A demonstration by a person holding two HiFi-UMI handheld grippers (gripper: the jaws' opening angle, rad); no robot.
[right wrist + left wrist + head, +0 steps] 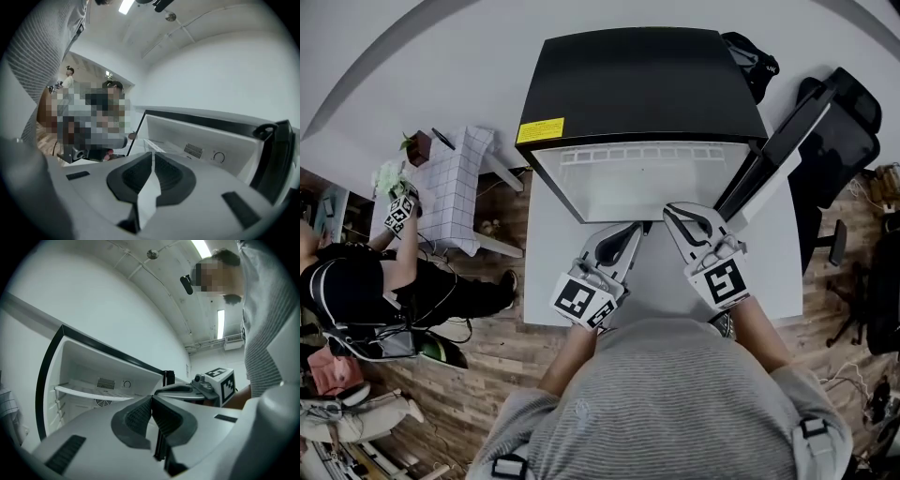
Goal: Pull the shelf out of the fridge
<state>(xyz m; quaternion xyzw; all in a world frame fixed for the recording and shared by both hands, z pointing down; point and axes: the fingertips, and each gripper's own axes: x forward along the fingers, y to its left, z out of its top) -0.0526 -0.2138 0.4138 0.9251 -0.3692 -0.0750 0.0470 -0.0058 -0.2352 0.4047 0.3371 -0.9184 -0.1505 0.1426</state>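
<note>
A black mini fridge (pixel 637 84) stands on a white table (pixel 548 281), its door (pixel 778 155) swung open to the right. Inside the white cabinet a thin white shelf (pixel 89 391) lies level across the middle; its near edge also shows in the right gripper view (pixel 154 144). My left gripper (pixel 632 232) (pixel 151 401) is shut with nothing between its pads, a little in front of the fridge opening. My right gripper (pixel 673 214) (pixel 152 161) is beside it, also shut and empty, pointing into the opening. Neither one touches the shelf.
The open door edge (pixel 274 159) stands close on the right of my right gripper. A black chair (pixel 844 141) is behind the door. At the left a small table with a checked cloth (pixel 455 187) and another person (pixel 366 281) stand on the wooden floor.
</note>
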